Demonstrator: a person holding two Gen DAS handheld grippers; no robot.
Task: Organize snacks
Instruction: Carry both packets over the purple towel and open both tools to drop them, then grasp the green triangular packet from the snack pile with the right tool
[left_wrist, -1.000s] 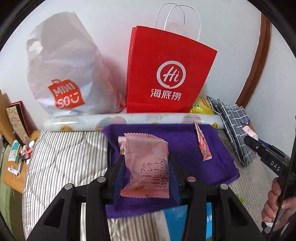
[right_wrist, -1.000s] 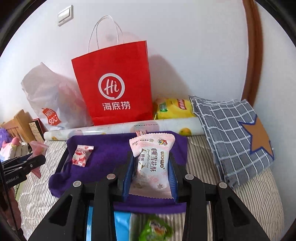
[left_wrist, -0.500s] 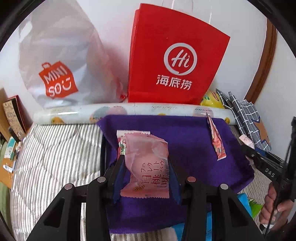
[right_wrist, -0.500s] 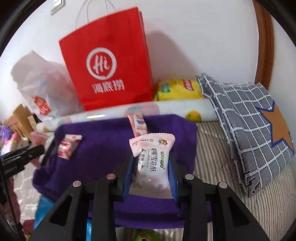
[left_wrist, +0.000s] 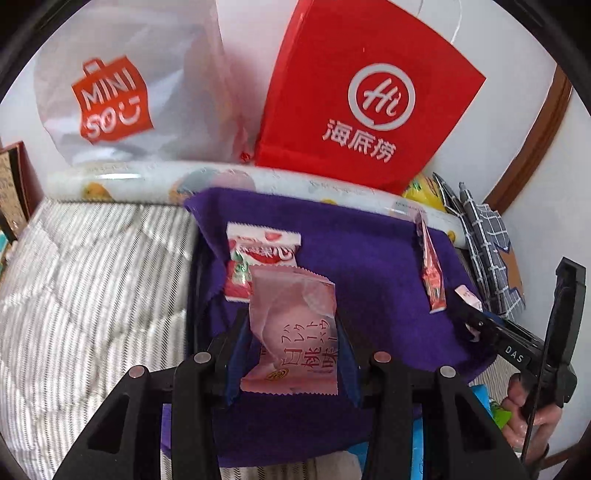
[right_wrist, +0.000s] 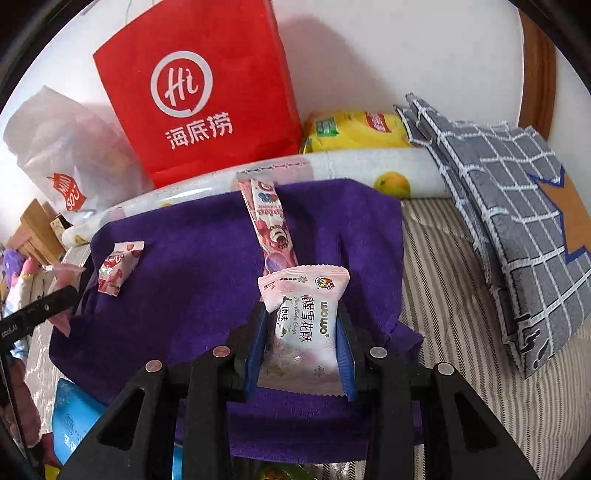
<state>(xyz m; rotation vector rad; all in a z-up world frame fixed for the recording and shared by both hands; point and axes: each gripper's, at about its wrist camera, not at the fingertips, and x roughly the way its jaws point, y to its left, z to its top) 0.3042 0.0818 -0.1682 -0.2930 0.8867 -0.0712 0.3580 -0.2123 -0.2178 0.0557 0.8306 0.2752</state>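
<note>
1. Left gripper (left_wrist: 291, 354) was clamped on a pink snack packet (left_wrist: 293, 339), blue pads pressing both side edges, packet upright between the fingers, held over the near part of the purple cloth (left_wrist: 369, 266).
2. Right gripper (right_wrist: 301, 354) was clamped on a pale pink-and-white snack packet (right_wrist: 304, 325) the same way, top flap sticking up above the pads, also over the purple cloth (right_wrist: 192, 280).
3. Already lying on the cloth: a red-and-white wrapped candy (left_wrist: 258, 258) toward its left side, just beyond the left gripper's packet; a long thin pink stick pack (right_wrist: 267, 225) running from the cloth's far edge toward the right gripper's packet (near end hidden behind that packet in the right wrist view).
4. The stick pack (left_wrist: 430, 266) showed in the left wrist view near the cloth's right side; the candy (right_wrist: 116, 266) showed in the right wrist view at the cloth's left.
5. Cloth was spread on a striped quilt (left_wrist: 92, 266). A printed roll (right_wrist: 351, 173) lay along the cloth's far edge.
6. Behind the roll, against the wall: red paper bag (left_wrist: 369, 96), white plastic bag (left_wrist: 129, 92), yellow pack (right_wrist: 354, 129) (partly hidden).
7. Grey checked fabric (right_wrist: 517, 206) lay to the right of the cloth.
8. A hand (left_wrist: 528, 417) held the right gripper's handle at the edge of the left wrist view.
</note>
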